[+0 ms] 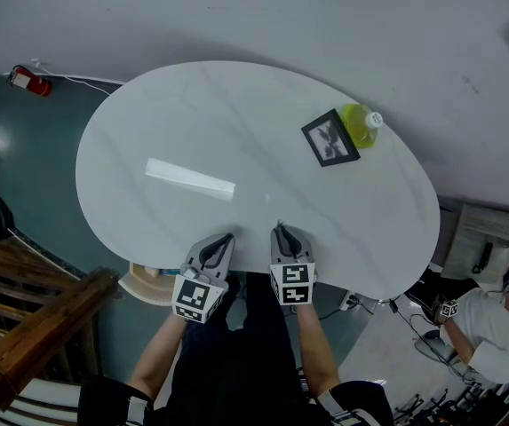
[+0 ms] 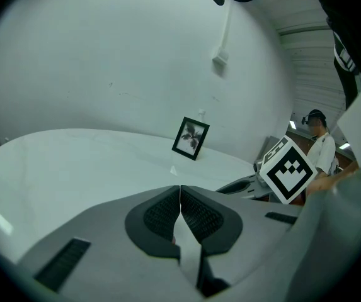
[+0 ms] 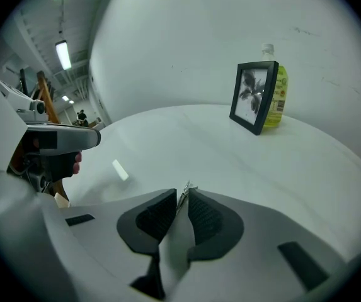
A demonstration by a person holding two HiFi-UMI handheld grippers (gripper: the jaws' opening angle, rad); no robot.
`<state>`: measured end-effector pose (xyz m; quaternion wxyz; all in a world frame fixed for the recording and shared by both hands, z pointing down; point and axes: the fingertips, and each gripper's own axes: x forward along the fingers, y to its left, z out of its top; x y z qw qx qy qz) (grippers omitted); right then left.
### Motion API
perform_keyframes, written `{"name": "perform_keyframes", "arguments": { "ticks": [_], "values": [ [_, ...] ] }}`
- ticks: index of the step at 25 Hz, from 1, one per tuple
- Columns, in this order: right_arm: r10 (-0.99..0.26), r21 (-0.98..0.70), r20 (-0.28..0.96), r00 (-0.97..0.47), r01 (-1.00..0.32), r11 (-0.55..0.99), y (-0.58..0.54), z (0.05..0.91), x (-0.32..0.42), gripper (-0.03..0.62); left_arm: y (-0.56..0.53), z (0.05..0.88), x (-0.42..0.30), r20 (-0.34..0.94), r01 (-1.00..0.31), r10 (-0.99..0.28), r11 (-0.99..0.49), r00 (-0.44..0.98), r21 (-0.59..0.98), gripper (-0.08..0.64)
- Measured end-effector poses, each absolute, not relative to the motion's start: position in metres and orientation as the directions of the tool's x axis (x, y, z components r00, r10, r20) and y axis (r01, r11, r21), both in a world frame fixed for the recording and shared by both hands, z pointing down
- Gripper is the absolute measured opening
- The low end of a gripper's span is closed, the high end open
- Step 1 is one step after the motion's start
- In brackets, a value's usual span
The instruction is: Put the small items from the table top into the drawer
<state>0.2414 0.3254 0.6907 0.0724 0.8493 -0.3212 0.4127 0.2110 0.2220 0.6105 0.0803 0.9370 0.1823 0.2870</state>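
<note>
At the near edge of the white oval table [image 1: 147, 122], my right gripper [image 1: 280, 229] holds its jaws almost together. A thin silver metal piece [image 3: 184, 192] sits pinched between their tips. My left gripper [image 1: 225, 238] hovers beside it at the same edge, its pads [image 2: 165, 211] meeting with nothing between them. In the left gripper view the right gripper [image 2: 246, 184] shows at the right. A small pale item [image 2: 172, 169] lies on the table ahead. A white bar [image 1: 190, 179] lies left of centre. No drawer is in view.
A black picture frame [image 1: 330, 138] stands at the far right of the table with a yellow-green bottle [image 1: 361, 124] behind it. Wooden steps [image 1: 32, 327] rise at the lower left. A red extinguisher [image 1: 28, 81] is on the floor, and a person [image 1: 494, 331] sits at the lower right.
</note>
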Motion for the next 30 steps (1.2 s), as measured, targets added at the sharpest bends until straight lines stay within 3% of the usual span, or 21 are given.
{"name": "perform_keyframes", "arguments": {
  "ticks": [10, 18, 30],
  "values": [
    [-0.497, -0.138, 0.745, 0.445, -0.626, -0.767, 0.324, 0.691, 0.243, 0.044, 0.218, 0.609, 0.202, 0.504, 0.274, 0.367, -0.929, 0.782, 0.25, 0.02],
    [-0.569, -0.132, 0.671, 0.475, -0.679, -0.722, 0.299, 0.641, 0.255, 0.044, 0.202, 0.585, 0.198, 0.472, 0.236, 0.319, -0.945, 0.822, 0.227, 0.02],
    [-0.725, -0.111, 0.546, 0.419, -0.822, -0.558, 0.225, 0.547, 0.228, 0.043, 0.143, 0.51, 0.165, 0.402, 0.075, 0.131, -0.985, 0.906, 0.154, 0.02]
  ]
}}
